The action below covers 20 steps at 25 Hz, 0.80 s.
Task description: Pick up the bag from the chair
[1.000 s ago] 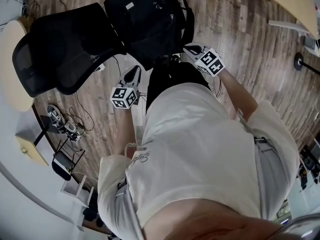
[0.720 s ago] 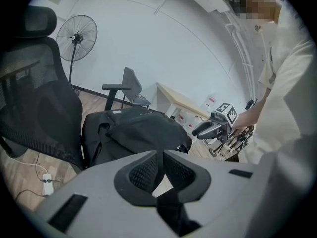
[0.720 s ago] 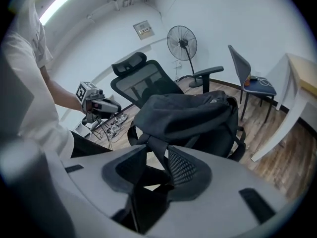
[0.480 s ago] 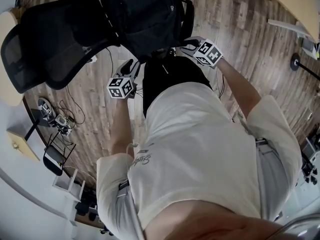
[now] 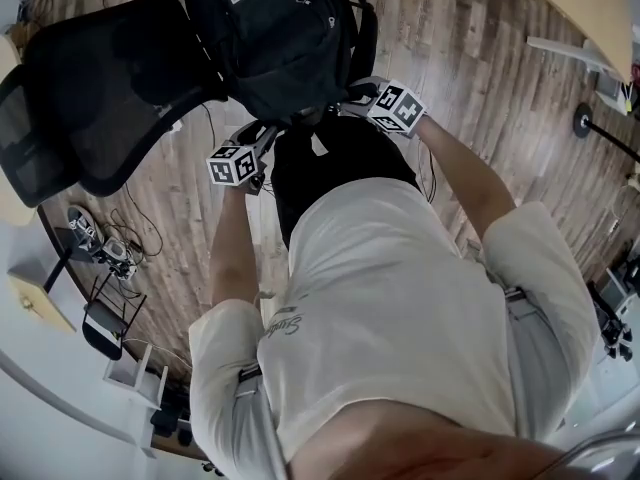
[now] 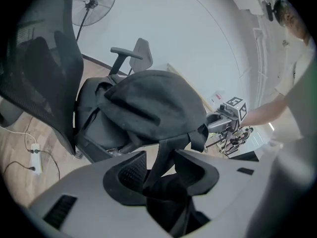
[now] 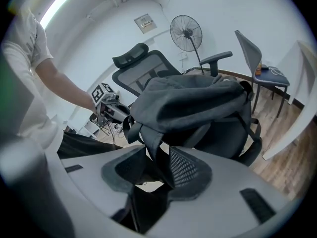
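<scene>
A black backpack (image 5: 278,34) rests on the seat of a black mesh office chair (image 5: 95,88). At the bag's near lower edge my left gripper (image 5: 262,134) and right gripper (image 5: 350,92) sit close together. In the left gripper view the backpack (image 6: 148,103) bulges over the chair seat (image 6: 96,133), and one of its black straps (image 6: 163,157) runs down between the shut jaws of the left gripper (image 6: 159,175). In the right gripper view another strap (image 7: 151,143) hangs from the backpack (image 7: 193,103) into the right gripper (image 7: 156,175), which is shut on it.
The person's legs stand right against the chair. Cables and a power strip (image 6: 33,152) lie on the wooden floor to the left. A standing fan (image 7: 185,33), a second chair (image 7: 257,58) and a pale table edge (image 5: 580,8) ring the spot.
Both grippers have moved forward from in front of the person up to the backpack's near edge, and a strap now sits in each gripper's jaws.
</scene>
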{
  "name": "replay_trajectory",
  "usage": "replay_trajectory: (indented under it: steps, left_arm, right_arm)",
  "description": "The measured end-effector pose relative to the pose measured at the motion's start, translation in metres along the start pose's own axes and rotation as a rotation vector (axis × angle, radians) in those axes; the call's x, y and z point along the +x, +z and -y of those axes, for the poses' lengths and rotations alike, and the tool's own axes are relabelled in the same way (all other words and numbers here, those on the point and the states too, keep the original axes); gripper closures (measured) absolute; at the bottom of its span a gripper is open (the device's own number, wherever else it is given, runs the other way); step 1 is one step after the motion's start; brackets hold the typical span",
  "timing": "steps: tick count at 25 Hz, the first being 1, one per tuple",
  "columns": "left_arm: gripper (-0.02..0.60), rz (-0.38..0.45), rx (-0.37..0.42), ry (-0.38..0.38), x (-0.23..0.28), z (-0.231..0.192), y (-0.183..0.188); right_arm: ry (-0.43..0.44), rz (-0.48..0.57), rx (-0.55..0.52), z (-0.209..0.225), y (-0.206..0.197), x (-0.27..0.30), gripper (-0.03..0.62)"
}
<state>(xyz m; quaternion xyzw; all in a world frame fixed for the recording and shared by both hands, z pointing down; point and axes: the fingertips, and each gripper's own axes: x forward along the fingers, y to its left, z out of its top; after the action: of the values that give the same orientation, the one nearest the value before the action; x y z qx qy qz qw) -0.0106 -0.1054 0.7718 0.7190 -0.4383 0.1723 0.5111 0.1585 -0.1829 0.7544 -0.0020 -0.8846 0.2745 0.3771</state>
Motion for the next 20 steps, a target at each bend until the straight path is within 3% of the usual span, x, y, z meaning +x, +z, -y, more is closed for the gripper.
replay_trajectory:
  steps: [7,13,20]
  left_arm:
    - [0.413,-0.128,0.075,-0.141,0.011,0.015,0.003]
    - [0.413,-0.182,0.172,-0.178,0.010,0.020,0.008]
    - [0.411,-0.026,0.026,-0.284,-0.008,0.034,0.040]
  right_arm:
    - [0.182,-0.007,-0.018,-0.022,0.017,0.029,0.464]
    - [0.222,-0.023,-0.024,-0.025,0.020,0.035,0.500]
    - [0.256,0.049,0.006,-0.031,0.051,0.020,0.531]
